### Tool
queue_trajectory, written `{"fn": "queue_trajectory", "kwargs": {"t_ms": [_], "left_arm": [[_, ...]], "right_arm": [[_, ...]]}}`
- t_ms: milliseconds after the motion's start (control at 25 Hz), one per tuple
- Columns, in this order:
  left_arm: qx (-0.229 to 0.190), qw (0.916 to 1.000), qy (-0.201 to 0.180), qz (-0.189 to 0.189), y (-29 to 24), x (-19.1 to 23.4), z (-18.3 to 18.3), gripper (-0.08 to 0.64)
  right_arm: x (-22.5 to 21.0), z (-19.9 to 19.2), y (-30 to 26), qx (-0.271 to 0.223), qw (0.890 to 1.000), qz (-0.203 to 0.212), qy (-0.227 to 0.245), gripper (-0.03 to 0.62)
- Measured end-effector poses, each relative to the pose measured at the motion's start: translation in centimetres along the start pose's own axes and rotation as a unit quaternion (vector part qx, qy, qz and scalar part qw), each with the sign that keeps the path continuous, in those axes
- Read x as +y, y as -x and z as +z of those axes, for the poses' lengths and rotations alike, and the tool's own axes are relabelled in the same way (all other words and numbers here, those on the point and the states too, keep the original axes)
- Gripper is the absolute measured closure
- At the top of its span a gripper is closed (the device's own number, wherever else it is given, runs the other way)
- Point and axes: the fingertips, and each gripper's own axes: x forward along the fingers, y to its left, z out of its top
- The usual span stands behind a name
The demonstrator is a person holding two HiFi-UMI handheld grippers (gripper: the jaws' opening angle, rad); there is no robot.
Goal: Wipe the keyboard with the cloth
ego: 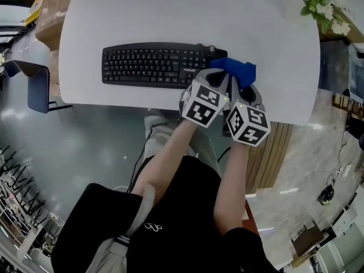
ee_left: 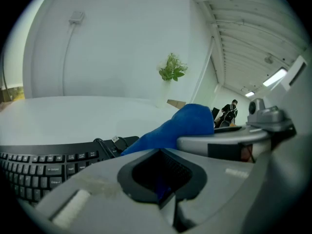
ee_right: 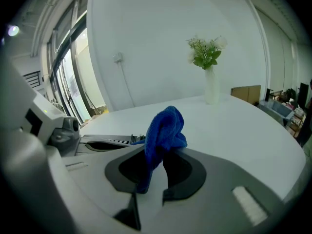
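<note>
A black keyboard (ego: 151,65) lies on the white table (ego: 170,10). At its right end a bunched blue cloth (ego: 239,70) stands up. Both grippers meet there side by side. My right gripper (ego: 243,85) is shut on the cloth (ee_right: 163,130), which hangs down between its jaws in the right gripper view (ee_right: 148,172). My left gripper (ego: 219,75) sits just left of it, jaws together (ee_left: 163,179) with a sliver of blue cloth (ee_left: 187,123) between them. The keyboard (ee_left: 39,167) shows at lower left in the left gripper view, its cable end beside the cloth.
A vase of flowers (ego: 321,4) stands at the table's far right corner (ee_right: 207,62). A blue chair (ego: 37,87) and a cardboard box (ego: 51,10) are off the table's left side. The table's near edge runs just under the grippers.
</note>
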Motion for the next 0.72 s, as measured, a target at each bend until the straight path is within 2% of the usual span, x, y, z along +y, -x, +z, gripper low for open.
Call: {"fn": "queue_trajectory", "kwargs": {"t_ms": [160,280,480,600,720], "left_arm": [[-0.030,0.9995,0.008,0.007,1.9,0.9,1.2,0.563],[-0.060,0.9977,0.021,0.023,4.6,3.1,2.1,0.563],[-0.101,0.9908,0.041,0.079,11.2,9.6,2.3,0.563],[-0.113,0.9849,0.059,0.117,16.1,14.6,0.9,0.563],[-0.123,0.9764,0.083,0.156,21.7,19.6,-1.2,0.563]], "right_arm": [[1.3,2.3,0.6,-0.024,1.000,0.007,0.015,0.511],[4.4,4.3,0.7,-0.043,0.998,0.033,0.031,0.511],[13.6,5.4,-1.0,-0.057,0.991,0.106,0.053,0.511],[20.0,4.5,-2.5,-0.051,0.986,0.144,0.062,0.511],[27.0,3.0,-3.4,-0.037,0.979,0.173,0.098,0.511]]}}
